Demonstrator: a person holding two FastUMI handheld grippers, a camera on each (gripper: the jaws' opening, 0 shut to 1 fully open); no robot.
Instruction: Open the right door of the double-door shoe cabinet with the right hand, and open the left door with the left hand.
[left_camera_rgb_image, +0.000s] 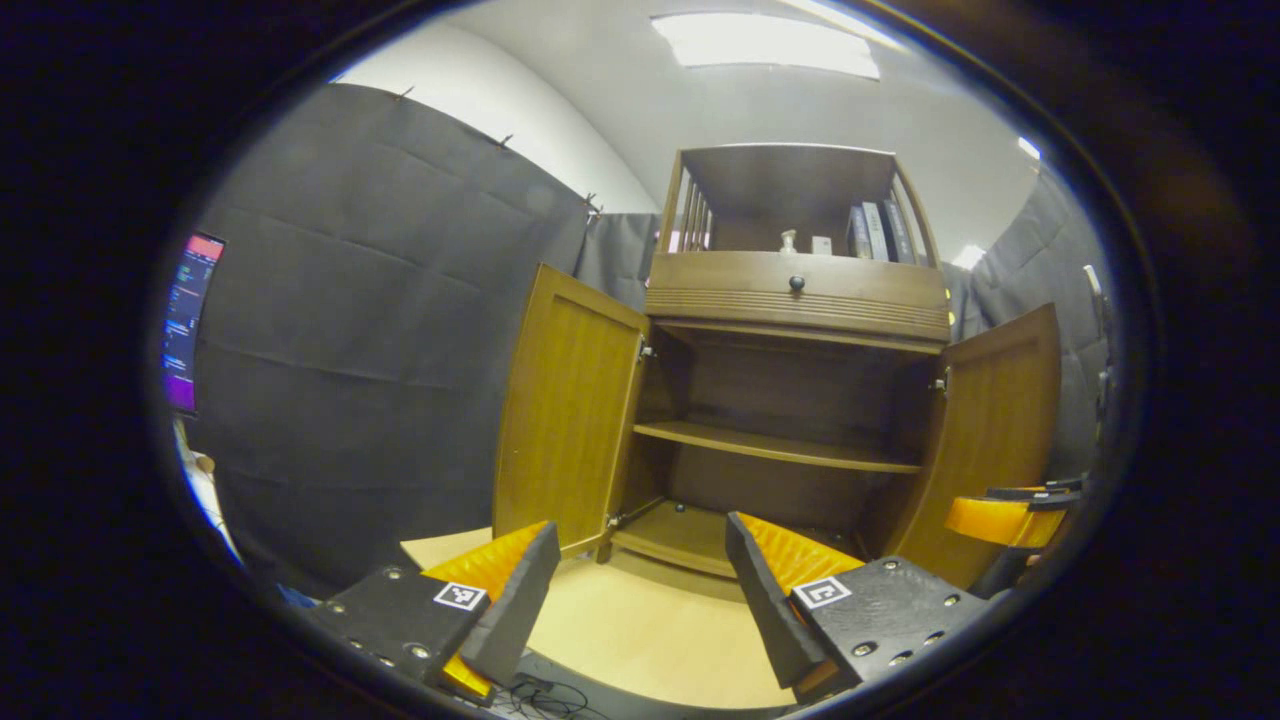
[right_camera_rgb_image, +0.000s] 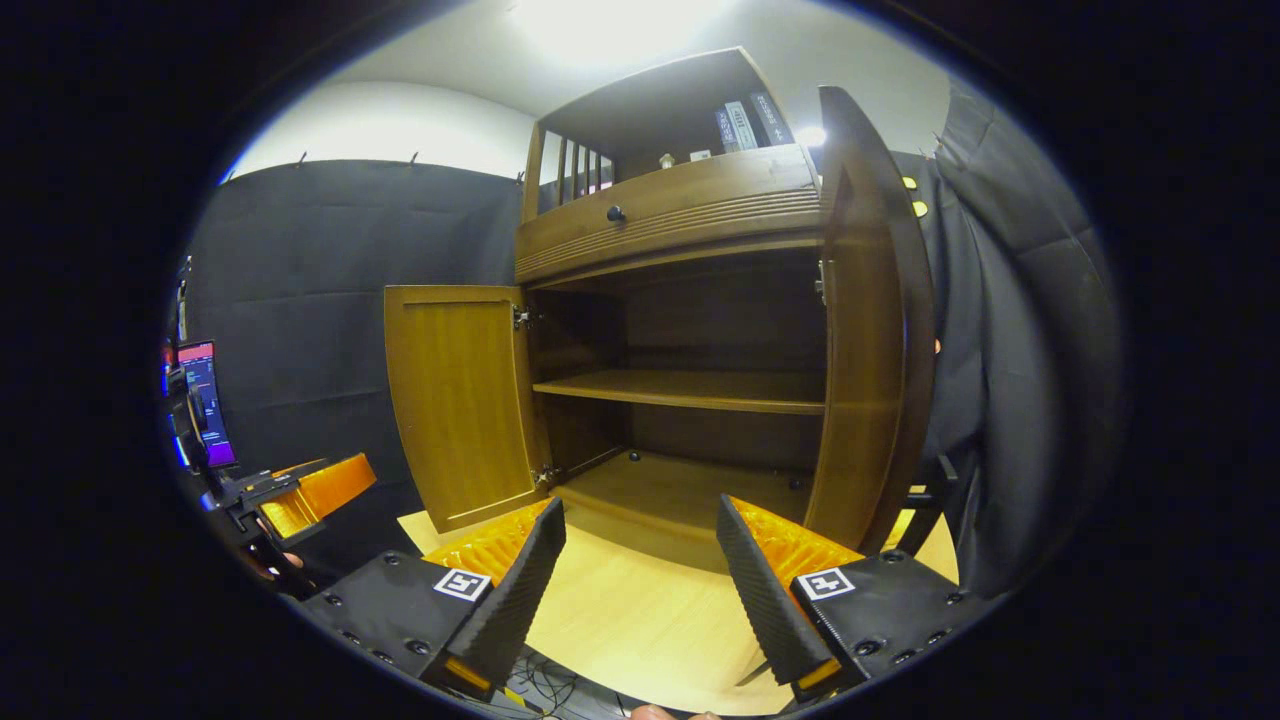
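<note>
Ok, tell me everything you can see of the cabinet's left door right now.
The left door is a brown panel that looks like wood, with a raised frame around a flat centre. It stands swung wide open, upright, hinged to the cabinet by metal hinges at top and bottom. No gripper touches it. The right gripper view shows it the same way.

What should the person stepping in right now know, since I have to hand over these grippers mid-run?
Left gripper: open, holding nothing, drawn back from the brown wooden double-door shoe cabinet.
Right gripper: open, holding nothing, also clear of the cabinet.
Left wooden door: swung wide open.
Right wooden door: swung wide open.
The cabinet's inner shelf looks bare.
Done: both doors open.
Left: apparently nothing; neither gripper touches a door.
</note>
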